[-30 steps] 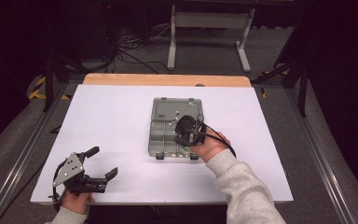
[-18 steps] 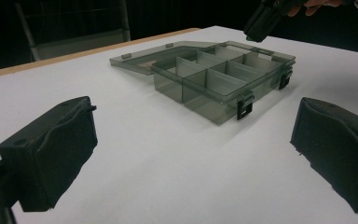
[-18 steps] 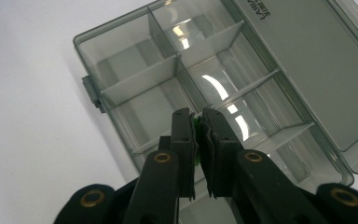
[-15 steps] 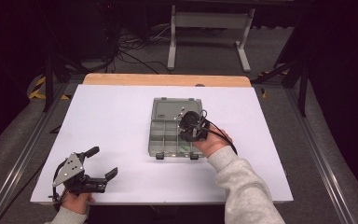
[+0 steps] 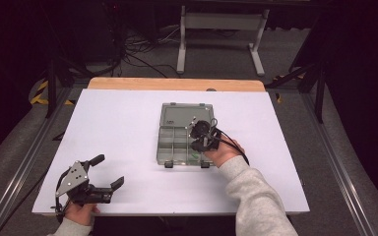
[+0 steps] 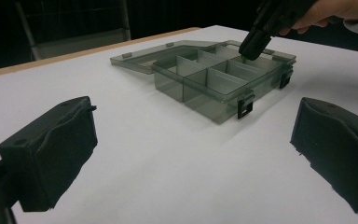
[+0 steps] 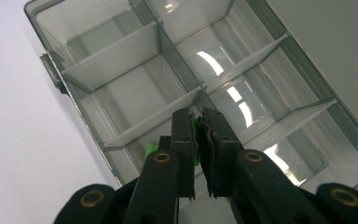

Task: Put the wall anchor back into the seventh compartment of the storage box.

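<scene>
The right gripper point(image 7: 195, 114) hangs nose-down over the near right part of the box, jaws pressed together on a small green piece point(image 7: 196, 126) whose shape cannot be made out. Over the last second it has barely shifted, tilting a little above the same compartments, so the green piece looks to be either just lifted or about to be set down; which of the two cannot be told. The left gripper point(image 5: 109, 170) has not moved: it rests at the near left corner of the white table point(image 5: 123, 118), jaws spread wide and empty, well apart from the box.

There is one clear grey organiser box point(image 5: 160, 147) near the table's middle, one lid point(image 5: 184, 114) folded flat behind it, about six compartments, all apparently bare, two black latches point(image 5: 168, 164) on its near wall, and one green piece.
</scene>
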Tool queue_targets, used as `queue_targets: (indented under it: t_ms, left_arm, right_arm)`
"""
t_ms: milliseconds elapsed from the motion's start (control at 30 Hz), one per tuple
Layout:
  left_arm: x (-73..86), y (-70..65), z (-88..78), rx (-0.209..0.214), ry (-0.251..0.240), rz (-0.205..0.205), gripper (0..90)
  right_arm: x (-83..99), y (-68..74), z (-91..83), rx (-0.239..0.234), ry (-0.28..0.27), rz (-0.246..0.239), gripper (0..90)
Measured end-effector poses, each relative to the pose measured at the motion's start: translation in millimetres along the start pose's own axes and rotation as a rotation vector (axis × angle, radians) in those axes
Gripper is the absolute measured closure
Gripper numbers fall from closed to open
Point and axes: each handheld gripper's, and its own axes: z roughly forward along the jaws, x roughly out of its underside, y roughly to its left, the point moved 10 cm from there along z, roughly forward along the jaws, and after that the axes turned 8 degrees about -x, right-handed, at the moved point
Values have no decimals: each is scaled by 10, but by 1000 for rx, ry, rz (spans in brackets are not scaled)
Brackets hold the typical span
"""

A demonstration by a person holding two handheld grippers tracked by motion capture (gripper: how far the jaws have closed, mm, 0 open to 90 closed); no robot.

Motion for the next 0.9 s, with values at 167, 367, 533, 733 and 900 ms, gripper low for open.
queue_targets:
  t_ms: [167, 367, 533, 733, 900]
  left_arm:
    - [1, -4, 1, 2, 2, 3, 7]
    - [3, -3, 4, 5, 2, 4, 7]
    - [5, -10, 6, 7, 5, 4, 7]
    - [2, -4, 14, 6, 3, 0, 7]
    - [-2, -10, 32, 9, 2, 4, 7]
  right_arm:
    - [36, -11, 38, -4, 12, 7, 833]
    - [75, -14, 95, -7, 27, 11, 833]
    - [91, -8, 124, -7, 37, 11, 833]
    - [100, 0, 115, -1, 32, 6, 796]
    - [88, 36, 2, 1, -17, -2, 715]
